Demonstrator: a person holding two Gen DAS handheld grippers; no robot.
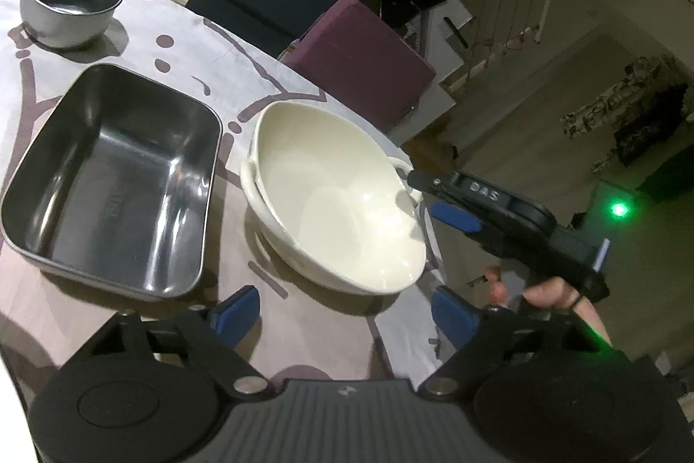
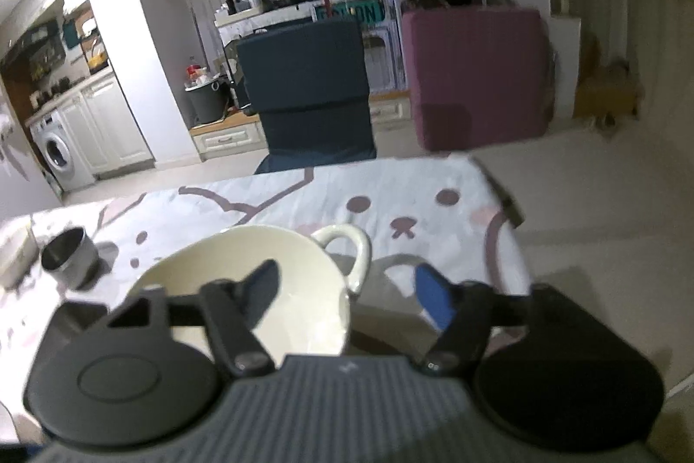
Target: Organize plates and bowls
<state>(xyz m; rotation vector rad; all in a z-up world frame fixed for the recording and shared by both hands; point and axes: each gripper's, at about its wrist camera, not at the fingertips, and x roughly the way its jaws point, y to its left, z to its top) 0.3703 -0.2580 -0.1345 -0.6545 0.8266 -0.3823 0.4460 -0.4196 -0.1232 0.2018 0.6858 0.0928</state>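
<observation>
A cream two-handled bowl (image 1: 338,202) (image 2: 243,276) sits on the patterned tablecloth near the table's right edge. To its left lie a rectangular steel tray (image 1: 112,181) and, farther back, a small round steel bowl (image 1: 69,3) (image 2: 71,257). My left gripper (image 1: 347,311) is open just short of the cream bowl's near rim, with nothing between its fingers. My right gripper (image 2: 347,293) (image 1: 427,198) straddles the bowl's right rim by the handle (image 2: 347,246). One finger (image 2: 260,289) is inside the bowl and the other outside, and the pads stand clear of the wall.
The tablecloth (image 1: 182,42) ends at the table's edge just right of the cream bowl. A dark blue chair (image 2: 308,90) and a purple chair (image 2: 473,77) stand beyond the far side. A person's hand (image 1: 546,291) holds the right gripper.
</observation>
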